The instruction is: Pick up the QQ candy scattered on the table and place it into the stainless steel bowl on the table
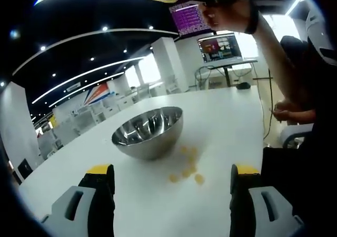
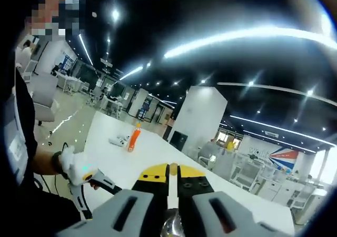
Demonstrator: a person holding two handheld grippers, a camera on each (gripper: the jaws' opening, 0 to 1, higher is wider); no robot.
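I'm holding my left gripper point(image 1: 171, 181) spread, candies point(image 1: 187, 168) between its jaws, bowl point(image 1: 148, 131) just beyond; my right gripper point(image 2: 172, 175) is pinching a candy point(image 2: 172, 168).

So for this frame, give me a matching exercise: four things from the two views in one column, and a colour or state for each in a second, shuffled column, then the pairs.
Things:
1. stainless steel bowl
2. QQ candy
3. left gripper
4. right gripper

States:
A. fingers pressed together, held up off the table
B. yellow pieces scattered on the white table beside the bowl
C. shiny, upright on the table
D. fingers spread wide apart, nothing between them

Pairs: 1-C, 2-B, 3-D, 4-A
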